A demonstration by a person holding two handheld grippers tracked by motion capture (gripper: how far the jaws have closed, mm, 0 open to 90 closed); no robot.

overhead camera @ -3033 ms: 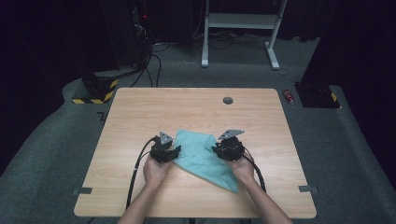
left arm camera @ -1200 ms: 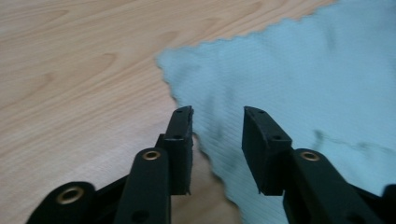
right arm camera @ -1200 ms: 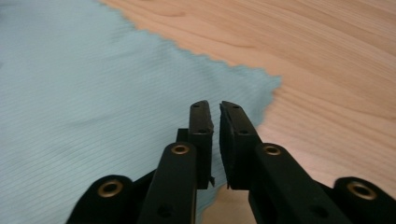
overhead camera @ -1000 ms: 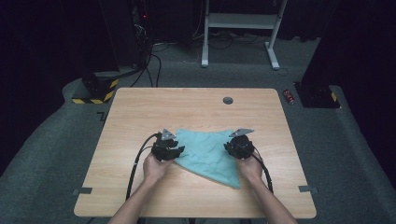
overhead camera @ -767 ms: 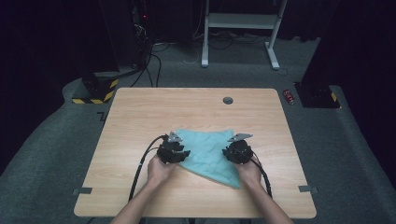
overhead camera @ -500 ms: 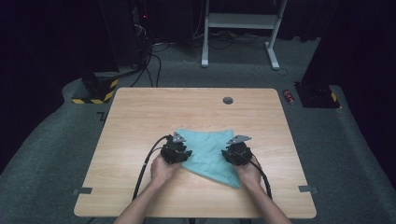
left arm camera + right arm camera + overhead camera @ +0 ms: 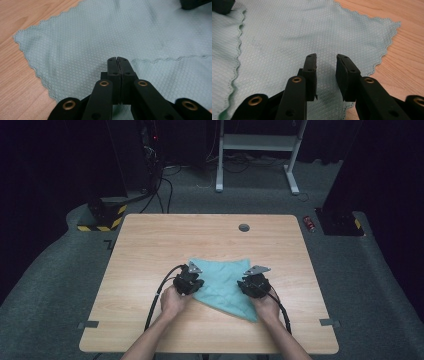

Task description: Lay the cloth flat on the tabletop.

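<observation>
Left gripper view: the left gripper (image 7: 117,60), its jaws just pressed together, seems to pinch the teal cloth (image 7: 105,37) lying mid-table, apparently mid-fold. The right gripper (image 7: 326,58) hovers spread over the cloth's other side; next, it likely must clamp too.

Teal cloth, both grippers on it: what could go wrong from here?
1. The left gripper has just closed; whether its shut jaws caught the teal cloth is unclear, so a lift may come up empty.
2. The right gripper is open over the cloth, so one-sided pulling could drag it.
</observation>
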